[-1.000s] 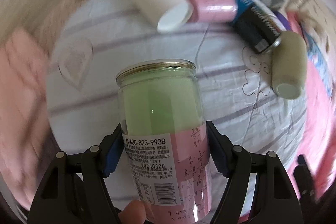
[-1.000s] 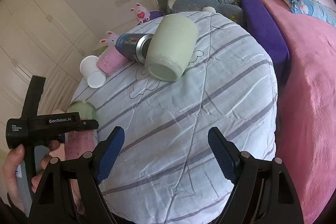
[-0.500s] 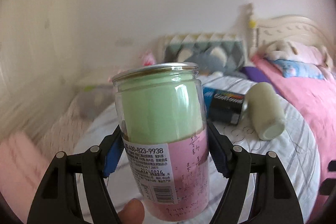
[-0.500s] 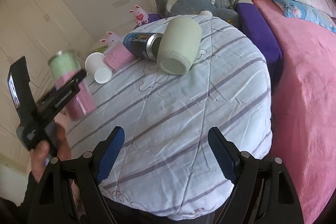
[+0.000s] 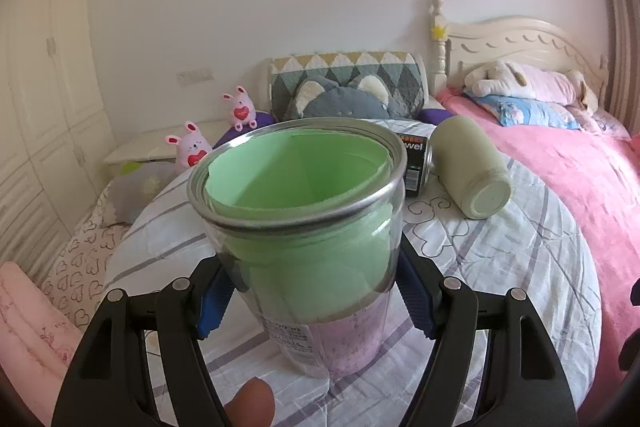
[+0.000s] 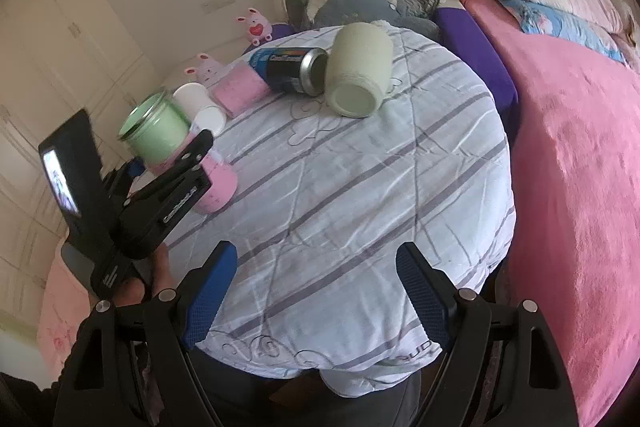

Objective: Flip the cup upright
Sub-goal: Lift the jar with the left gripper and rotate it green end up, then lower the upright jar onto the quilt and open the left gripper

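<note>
My left gripper [image 5: 316,291] is shut on a clear cup [image 5: 304,227] lined with green and pink paper. The cup stands nearly upright, mouth up, its base low over the striped table cover [image 5: 500,267]. The right wrist view shows the same cup [image 6: 160,131] held at the table's left edge, tilted slightly. My right gripper [image 6: 316,295] is open and empty above the table's near edge.
A pale green cup [image 6: 358,71], a black can [image 6: 292,69], a pink cup [image 6: 240,93] and a white cup [image 6: 200,107] lie on their sides at the back of the table. A pink bed [image 6: 580,147] stands to the right, plush toys behind.
My left gripper has turned the clear cup from pointing forward to mouth up and lowered it toward the table's left side. My right gripper has barely moved.
</note>
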`<action>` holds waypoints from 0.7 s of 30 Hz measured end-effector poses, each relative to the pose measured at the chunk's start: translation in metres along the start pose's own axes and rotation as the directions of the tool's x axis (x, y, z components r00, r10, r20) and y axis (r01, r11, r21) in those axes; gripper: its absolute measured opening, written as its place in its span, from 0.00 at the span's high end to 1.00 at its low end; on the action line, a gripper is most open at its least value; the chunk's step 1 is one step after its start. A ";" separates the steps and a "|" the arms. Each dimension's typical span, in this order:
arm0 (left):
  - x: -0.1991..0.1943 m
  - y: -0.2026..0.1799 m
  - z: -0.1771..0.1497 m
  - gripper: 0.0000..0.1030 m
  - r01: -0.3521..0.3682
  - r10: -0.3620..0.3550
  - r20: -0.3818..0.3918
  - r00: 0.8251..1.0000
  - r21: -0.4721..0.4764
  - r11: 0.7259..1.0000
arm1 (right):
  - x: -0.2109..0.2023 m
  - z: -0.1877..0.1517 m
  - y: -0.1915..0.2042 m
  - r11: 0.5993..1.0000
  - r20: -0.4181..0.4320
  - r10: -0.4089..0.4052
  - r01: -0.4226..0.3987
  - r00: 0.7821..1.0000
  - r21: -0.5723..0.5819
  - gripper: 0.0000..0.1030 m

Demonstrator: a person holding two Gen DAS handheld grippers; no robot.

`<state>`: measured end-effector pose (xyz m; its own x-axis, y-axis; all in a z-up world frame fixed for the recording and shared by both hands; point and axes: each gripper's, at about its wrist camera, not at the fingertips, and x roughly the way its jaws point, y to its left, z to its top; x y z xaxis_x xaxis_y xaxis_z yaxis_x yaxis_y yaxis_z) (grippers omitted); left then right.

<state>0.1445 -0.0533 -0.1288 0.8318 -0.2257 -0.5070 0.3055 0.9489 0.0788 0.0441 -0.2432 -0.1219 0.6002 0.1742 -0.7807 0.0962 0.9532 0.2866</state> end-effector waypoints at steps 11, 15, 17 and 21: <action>-0.024 -0.009 0.009 0.00 -0.028 0.028 -0.001 1.000 0.038 0.999 | -0.019 -0.002 0.013 1.000 0.048 0.013 -0.012 0.999 -0.023 0.19; -0.047 -0.003 0.014 0.00 -0.033 0.034 -0.021 0.999 0.026 0.999 | -0.029 0.000 0.014 0.999 0.084 0.036 -0.034 0.996 -0.025 0.19; -0.062 0.001 0.018 0.00 -0.047 0.048 -0.040 0.998 0.012 0.999 | -0.036 0.002 0.015 0.999 0.110 0.046 -0.043 0.993 -0.033 0.19; -0.105 0.011 0.028 0.00 -0.106 0.105 -0.067 0.992 -0.004 0.994 | -0.052 0.008 0.023 0.997 0.175 0.053 -0.042 0.983 -0.070 0.19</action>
<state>0.0734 -0.0249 -0.0503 0.8263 -0.1094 -0.5525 0.2140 0.9684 0.1283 0.0212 -0.2319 -0.0699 0.7345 0.1787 -0.6547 0.0153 0.9601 0.2792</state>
